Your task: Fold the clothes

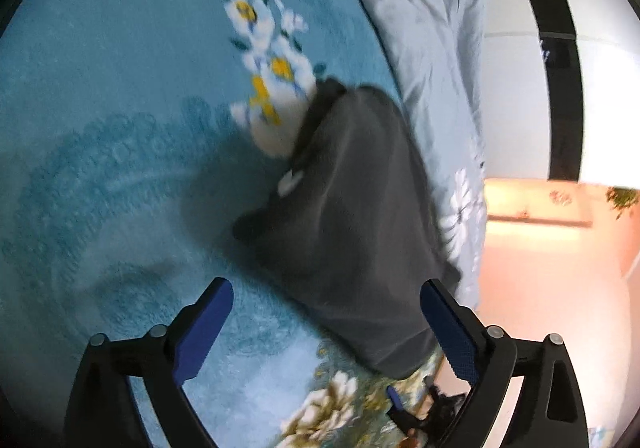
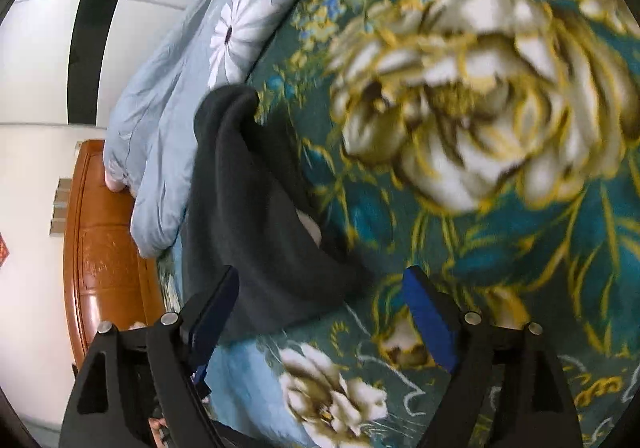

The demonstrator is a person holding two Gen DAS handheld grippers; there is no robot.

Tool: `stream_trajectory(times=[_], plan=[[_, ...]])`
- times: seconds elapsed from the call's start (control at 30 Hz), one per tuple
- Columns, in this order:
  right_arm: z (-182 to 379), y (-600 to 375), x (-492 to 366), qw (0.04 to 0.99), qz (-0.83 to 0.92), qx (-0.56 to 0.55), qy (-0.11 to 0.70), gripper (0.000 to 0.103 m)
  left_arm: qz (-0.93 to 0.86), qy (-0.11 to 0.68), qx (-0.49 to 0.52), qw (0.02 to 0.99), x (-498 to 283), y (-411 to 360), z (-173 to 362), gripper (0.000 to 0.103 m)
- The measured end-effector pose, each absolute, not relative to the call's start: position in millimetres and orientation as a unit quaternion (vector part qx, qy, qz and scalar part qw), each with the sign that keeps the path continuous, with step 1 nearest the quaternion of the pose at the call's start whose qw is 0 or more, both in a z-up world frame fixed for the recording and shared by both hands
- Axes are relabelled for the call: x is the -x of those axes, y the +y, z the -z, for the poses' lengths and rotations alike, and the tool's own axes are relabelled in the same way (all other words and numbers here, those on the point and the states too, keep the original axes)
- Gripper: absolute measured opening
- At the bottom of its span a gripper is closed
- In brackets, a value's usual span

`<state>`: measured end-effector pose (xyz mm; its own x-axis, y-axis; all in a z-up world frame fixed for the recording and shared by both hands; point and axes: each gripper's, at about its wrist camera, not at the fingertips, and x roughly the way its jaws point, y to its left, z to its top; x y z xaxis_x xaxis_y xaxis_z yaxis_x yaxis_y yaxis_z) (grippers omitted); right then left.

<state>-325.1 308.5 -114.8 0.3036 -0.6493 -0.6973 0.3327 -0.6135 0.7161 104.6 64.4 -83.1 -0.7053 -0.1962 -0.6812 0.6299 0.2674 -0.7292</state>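
Observation:
A dark grey garment lies folded in a long bundle on the blue flowered blanket. It also shows in the right wrist view, lying beside the light blue quilt. My left gripper is open and empty, its fingers spread just above the near end of the garment. My right gripper is open and empty, hovering over the garment's near edge. Both views are blurred by motion.
A light blue quilt with white flowers lies bunched along the bed's edge. A wooden headboard stands behind it. The blanket has a large gold and white flower pattern. A white wall with a black stripe lies beyond.

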Motion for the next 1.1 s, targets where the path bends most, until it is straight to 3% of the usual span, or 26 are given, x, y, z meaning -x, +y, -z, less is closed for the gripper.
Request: stream_trajectory(times=[0.6,0.67,0.73,0.9,0.97,1.1], plan=[[142,234,309,0.473,0.561,-0.657,-0.173,0.087,0.571,0.743,-0.043,0.347,-87,47,126,0.094],[141,228,308,0.465,0.566,-0.659,-0.173,0.086,0.566,0.747,-0.039,0.346,-86,45,131,0.088],[140,223,307,0.455,0.571,-0.661,-0.171,0.082,0.567,0.743,-0.050,0.352,-85,43,131,0.074],[126,214,302,0.443,0.579,-0.671,-0.138,0.058,0.587,0.718,-0.077,0.366,-80,40,120,0.048],[115,209,300,0.446,0.582,-0.668,-0.127,0.045,0.602,0.701,-0.088,0.372,-78,40,109,0.043],[85,196,290,0.462,0.587,-0.656,-0.107,0.038,0.625,0.676,-0.089,0.380,-82,36,83,0.036]])
